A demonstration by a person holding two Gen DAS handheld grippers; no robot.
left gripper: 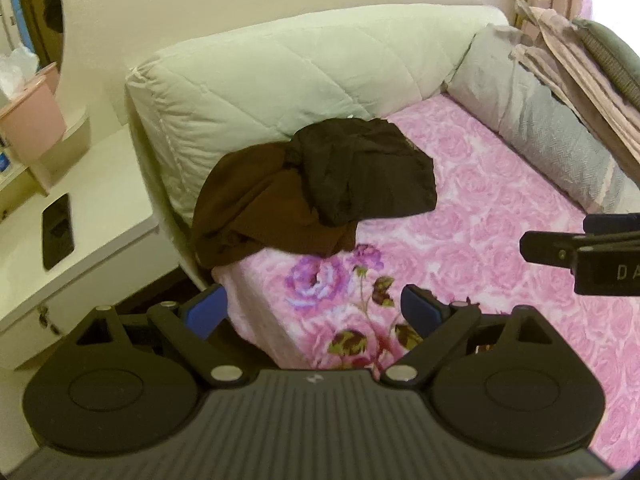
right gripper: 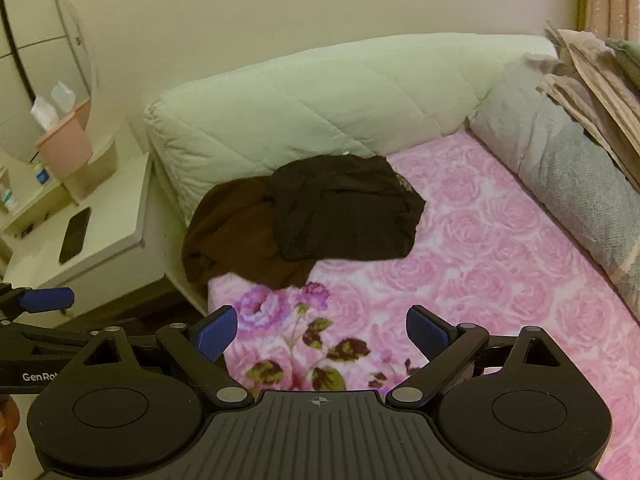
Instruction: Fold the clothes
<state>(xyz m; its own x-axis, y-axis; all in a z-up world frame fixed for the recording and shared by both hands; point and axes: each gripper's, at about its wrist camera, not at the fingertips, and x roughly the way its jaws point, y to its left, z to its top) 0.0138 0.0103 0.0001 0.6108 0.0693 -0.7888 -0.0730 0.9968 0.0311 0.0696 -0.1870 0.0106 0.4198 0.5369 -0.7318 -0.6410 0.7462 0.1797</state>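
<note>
Left wrist view is showing the left gripper (left gripper: pixel 314 312) hovering with fingers spread and empty over the pink rose-patterned bed (left gripper: pixel 500 240); the right gripper (right gripper: pixel 322 334) is likewise released. Both are facing the crumpled black garment (left gripper: pixel 368 168) lying atop the bunched brown cloth (left gripper: pixel 256 208) by the quilted headboard (left gripper: pixel 300 60), seemingly ready for reaching.

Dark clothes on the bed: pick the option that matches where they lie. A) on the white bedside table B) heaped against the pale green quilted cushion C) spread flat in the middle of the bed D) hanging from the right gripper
B: the dark clothes sit in a crumpled heap against the pale green quilted cushion, and both grippers' jaws are open and empty.
</note>
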